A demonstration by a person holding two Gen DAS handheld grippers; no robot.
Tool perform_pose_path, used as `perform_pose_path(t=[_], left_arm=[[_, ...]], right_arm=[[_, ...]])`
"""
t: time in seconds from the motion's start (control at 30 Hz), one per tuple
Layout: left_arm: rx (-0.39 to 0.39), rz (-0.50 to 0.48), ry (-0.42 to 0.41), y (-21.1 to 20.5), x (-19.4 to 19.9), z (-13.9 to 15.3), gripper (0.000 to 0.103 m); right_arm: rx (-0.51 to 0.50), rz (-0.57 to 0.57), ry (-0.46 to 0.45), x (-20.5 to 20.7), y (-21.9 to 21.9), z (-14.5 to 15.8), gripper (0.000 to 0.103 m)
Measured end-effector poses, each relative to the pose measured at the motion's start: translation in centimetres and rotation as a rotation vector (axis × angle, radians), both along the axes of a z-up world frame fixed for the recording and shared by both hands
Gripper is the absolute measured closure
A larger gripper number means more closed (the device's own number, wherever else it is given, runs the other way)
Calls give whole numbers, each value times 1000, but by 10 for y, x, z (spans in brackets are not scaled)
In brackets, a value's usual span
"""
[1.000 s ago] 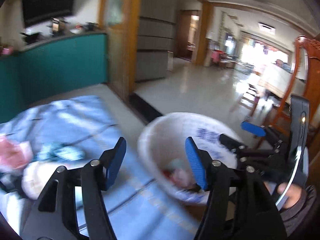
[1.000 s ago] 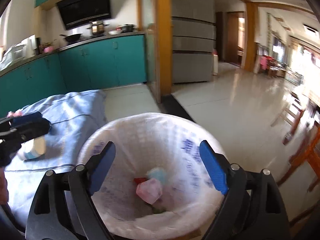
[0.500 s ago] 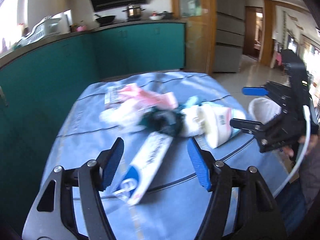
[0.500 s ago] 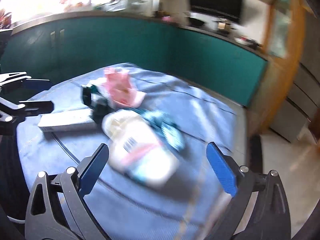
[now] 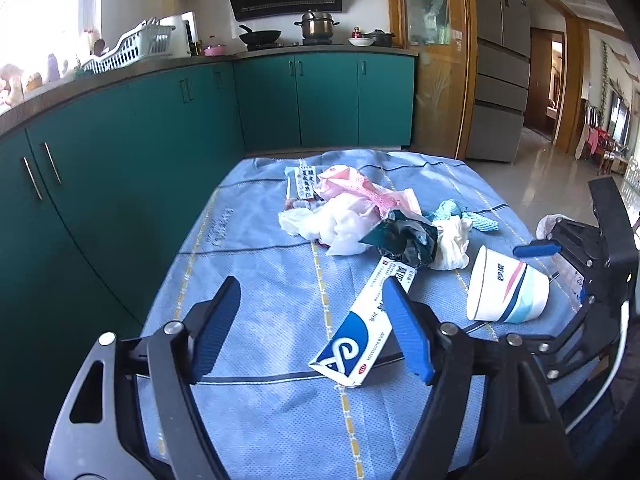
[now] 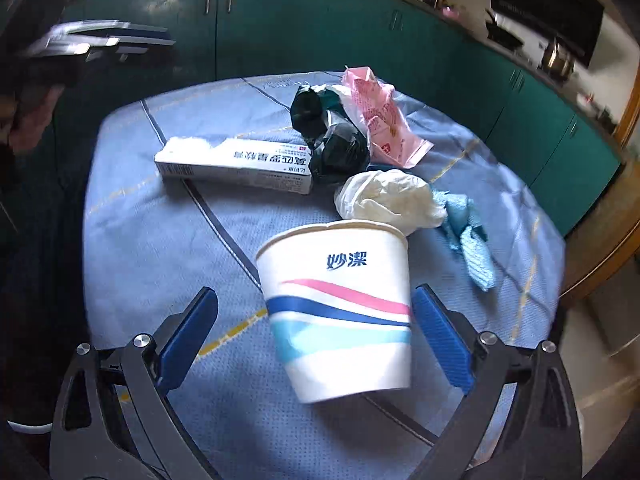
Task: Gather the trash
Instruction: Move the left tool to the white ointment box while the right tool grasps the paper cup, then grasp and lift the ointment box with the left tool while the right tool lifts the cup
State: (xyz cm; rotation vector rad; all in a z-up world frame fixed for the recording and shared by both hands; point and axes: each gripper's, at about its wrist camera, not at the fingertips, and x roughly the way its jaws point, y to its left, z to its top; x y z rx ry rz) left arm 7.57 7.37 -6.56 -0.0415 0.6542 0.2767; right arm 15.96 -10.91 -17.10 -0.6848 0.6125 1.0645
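Trash lay uncollected on the worktop (image 5: pixel 256 280): paper cup (image 6: pixel 340 312) between the gaping right hand-held gripper (image 6: pixel 316 336), box (image 5: pixel 364 328) by the just-widening, empty left hand-held gripper (image 5: pixel 312 328).

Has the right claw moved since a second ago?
Yes. The right claw swung from above the white-lined trash bin to the blue-clothed table, now straddling the paper cup, open.
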Motion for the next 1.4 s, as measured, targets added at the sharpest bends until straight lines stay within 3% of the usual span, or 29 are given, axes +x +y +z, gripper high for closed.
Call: perform_pose_path(t=[0.1, 0.4, 0.5, 0.63, 0.73, 1.0, 1.2, 1.4], left_arm=[[-45, 10, 4, 3, 2, -8, 27], [-73, 24, 17, 7, 5, -22, 22], [-79, 19, 23, 6, 7, -26, 21], [-88, 15, 32, 6, 8, -30, 21], [-86, 14, 35, 5, 8, -31, 21], [-102, 14, 48, 9, 15, -38, 18], [-108, -32, 64, 6, 34, -50, 15], [-91, -97, 120, -1, 56, -65, 14]], right_arm=[[-11, -86, -78, -1, 2, 2, 7], [-32, -195, -71, 10, 27, -7, 7], [-44, -189, -72, 9, 30, -13, 17], [-36, -198, -64, 6, 25, -12, 48], [-16, -204, -10, 12, 16, -9, 58], [-25, -248, -19, 12, 6, -11, 59], [10, -316, 24, 21, -16, -9, 59], [37, -336, 48, 26, -26, -9, 45]])
